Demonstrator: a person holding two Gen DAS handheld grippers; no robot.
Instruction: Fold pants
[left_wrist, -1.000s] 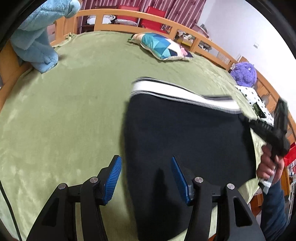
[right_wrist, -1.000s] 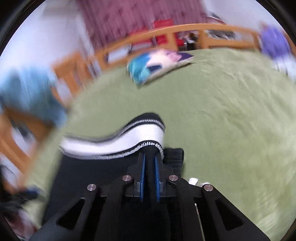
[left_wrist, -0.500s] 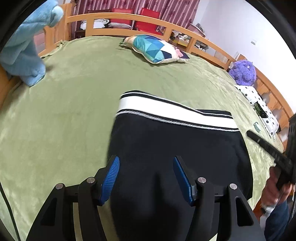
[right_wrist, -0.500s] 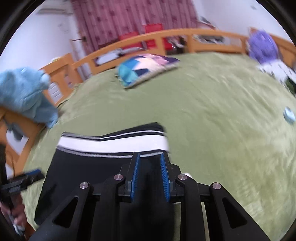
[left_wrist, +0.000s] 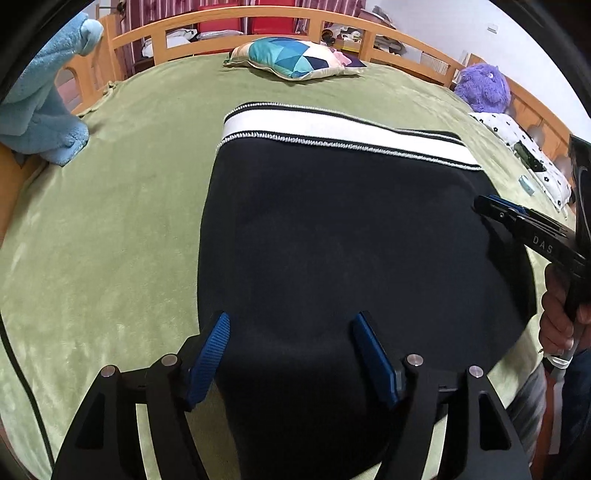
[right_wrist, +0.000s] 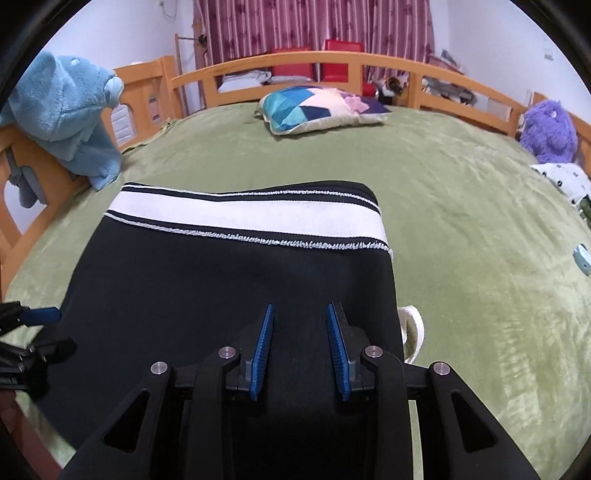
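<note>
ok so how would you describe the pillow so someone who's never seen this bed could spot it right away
Start from the big green blanket covering the bed, and look to its far end by the wooden rail. The pillow lies flat there, beyond the white waistband of the black pants. Unlike the plain blue plush and purple plush at the sides, it has a patchwork of teal, navy, cream and pink triangles.

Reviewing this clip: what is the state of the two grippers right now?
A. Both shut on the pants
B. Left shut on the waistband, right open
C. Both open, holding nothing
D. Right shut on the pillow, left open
C. The left gripper and the right gripper both show a clear gap between their blue pads, with the black pants lying flat on the green bedspread beneath them, ungripped.
</note>
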